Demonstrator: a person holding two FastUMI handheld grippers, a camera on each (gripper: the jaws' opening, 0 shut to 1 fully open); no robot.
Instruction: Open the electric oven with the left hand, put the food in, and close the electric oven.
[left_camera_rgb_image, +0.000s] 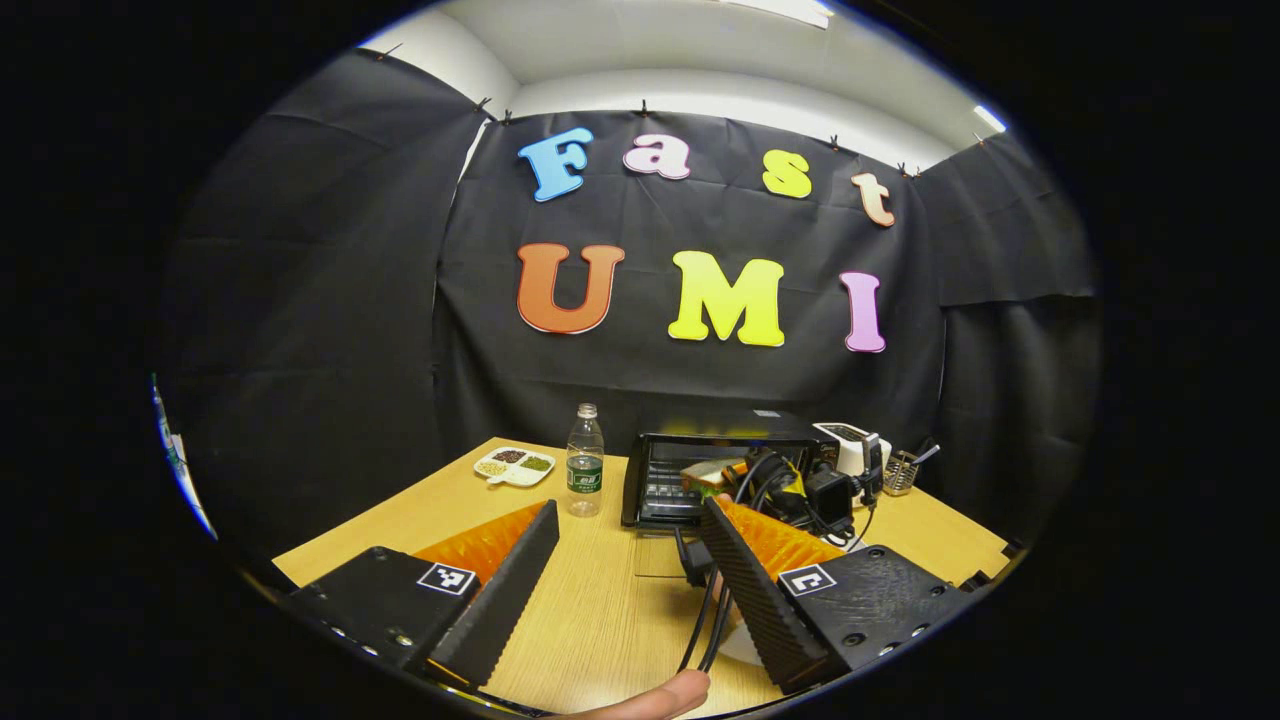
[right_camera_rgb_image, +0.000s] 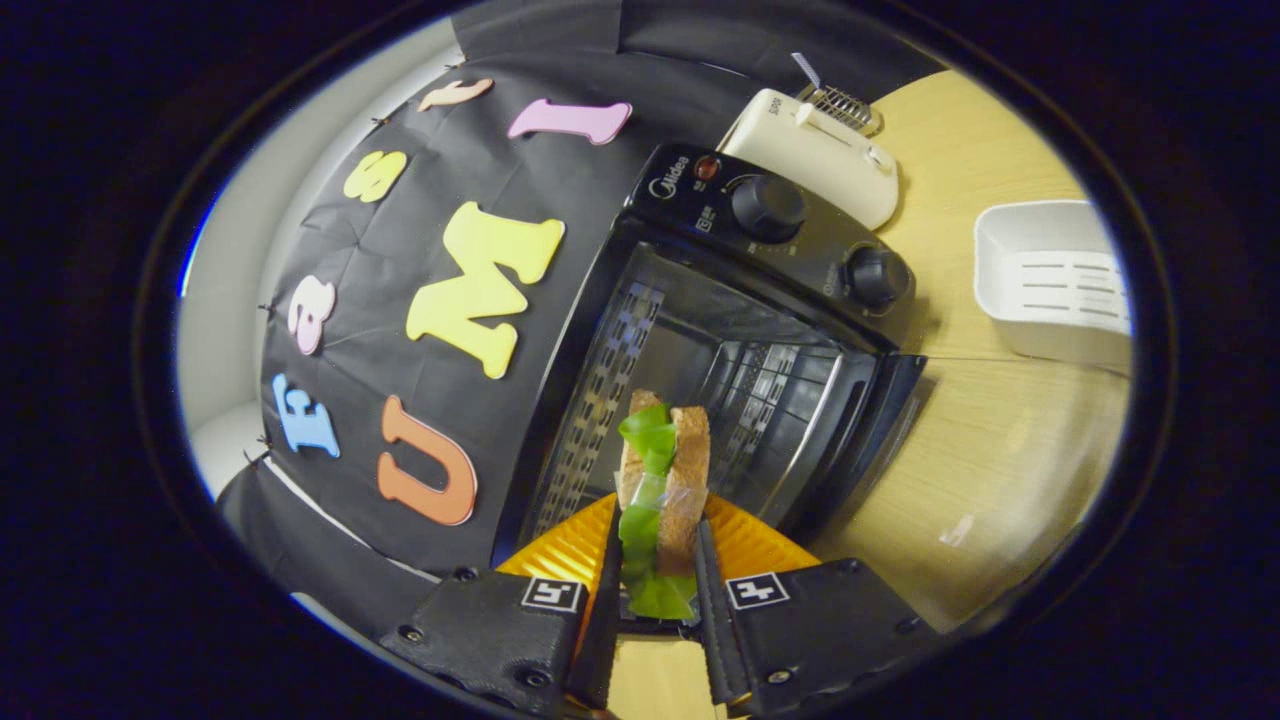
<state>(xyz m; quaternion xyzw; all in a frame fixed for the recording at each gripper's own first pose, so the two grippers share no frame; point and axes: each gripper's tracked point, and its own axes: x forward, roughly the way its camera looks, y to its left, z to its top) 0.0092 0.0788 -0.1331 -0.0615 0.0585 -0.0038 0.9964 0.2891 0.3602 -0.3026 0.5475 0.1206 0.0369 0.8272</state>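
- Nearest you, the right gripper (right_camera_rgb_image: 655, 590) has its jaws clamped on the sandwich (right_camera_rgb_image: 660, 480), held on edge, lettuce showing between the bread slices, just before the open oven (right_camera_rgb_image: 740, 330).
- The left gripper (left_camera_rgb_image: 625, 570) hangs back over the table (left_camera_rgb_image: 600, 620) with its jaws apart, holding nothing.
- Risk: the upright sandwich could catch the oven's frame or the rack bars if you push in off-centre, and the filling may slide out.
- The cavity looks open ahead; the lowered door (left_camera_rgb_image: 660, 555) juts toward you over the table.
- Farther left stand a bottle (left_camera_rgb_image: 585, 472) and a snack dish (left_camera_rgb_image: 514, 465), well apart from your path.
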